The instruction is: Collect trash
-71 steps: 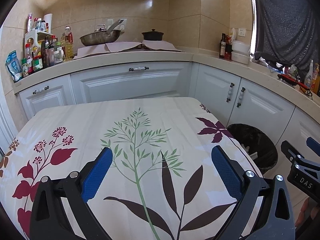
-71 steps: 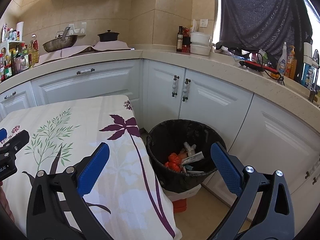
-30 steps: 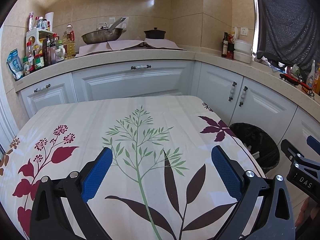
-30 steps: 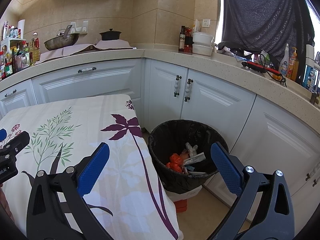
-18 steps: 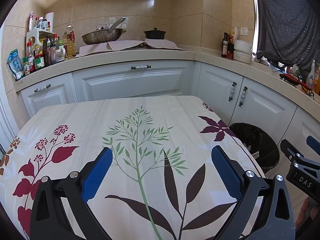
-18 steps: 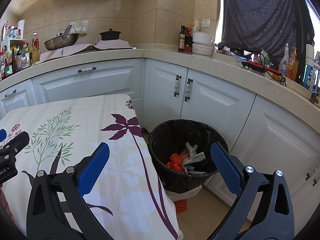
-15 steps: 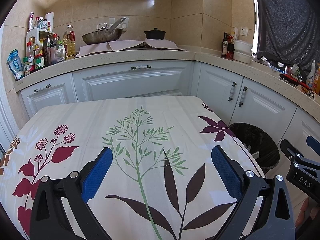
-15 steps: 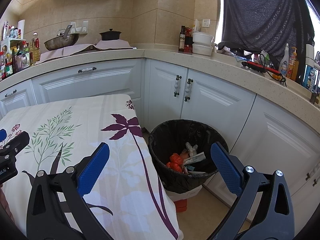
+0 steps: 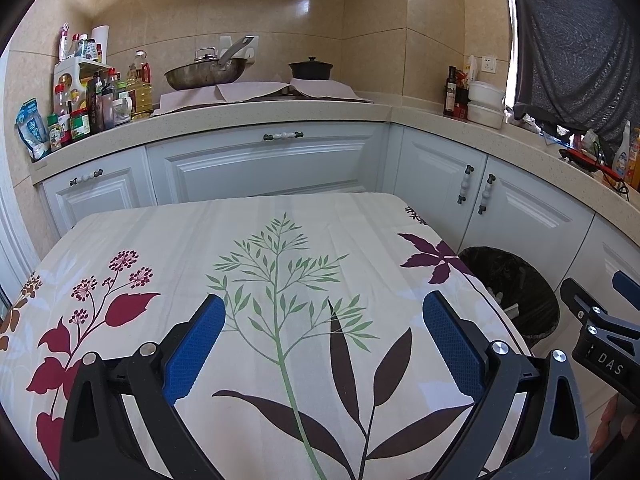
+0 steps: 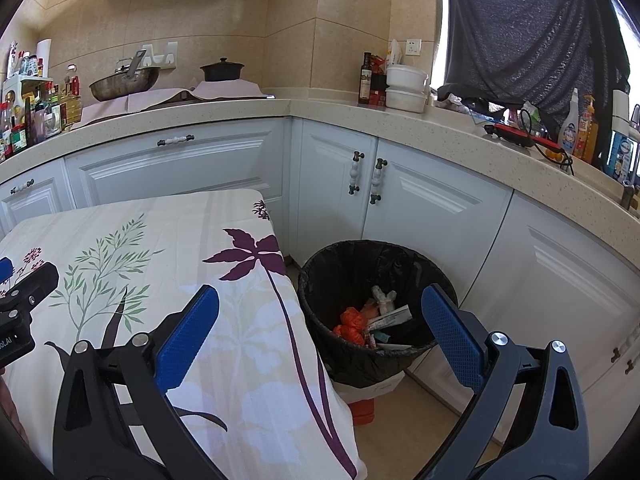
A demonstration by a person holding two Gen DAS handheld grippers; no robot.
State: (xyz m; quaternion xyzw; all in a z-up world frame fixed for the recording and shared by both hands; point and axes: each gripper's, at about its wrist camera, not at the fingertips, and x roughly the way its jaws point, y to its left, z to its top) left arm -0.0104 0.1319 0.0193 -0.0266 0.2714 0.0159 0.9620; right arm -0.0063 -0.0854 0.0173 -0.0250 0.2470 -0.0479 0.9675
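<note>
A black-lined trash bin (image 10: 320, 280) stands on the floor right of the table, holding orange wrappers and paper scraps (image 10: 370, 320); it also shows in the left wrist view (image 9: 532, 280). My right gripper (image 10: 320, 320) is open and empty, held above the table's right edge and the bin. My left gripper (image 9: 324, 328) is open and empty over the floral tablecloth (image 9: 280, 248). No loose trash shows on the cloth. Each gripper sees the other at its frame edge: the right gripper in the left wrist view (image 9: 600, 332), the left gripper in the right wrist view (image 10: 20, 300).
White cabinets (image 10: 420, 208) wrap around behind the table and bin. The counter holds a wok (image 9: 206, 74), a black pot (image 9: 311, 70), bottles (image 9: 92, 100) at the left and containers (image 10: 406, 88). A red object (image 10: 362, 410) sits under the bin.
Both views have shifted slightly since the oldest frames; the scene sits a little lower and farther. Both grippers stay open and empty. Nothing else has moved.
</note>
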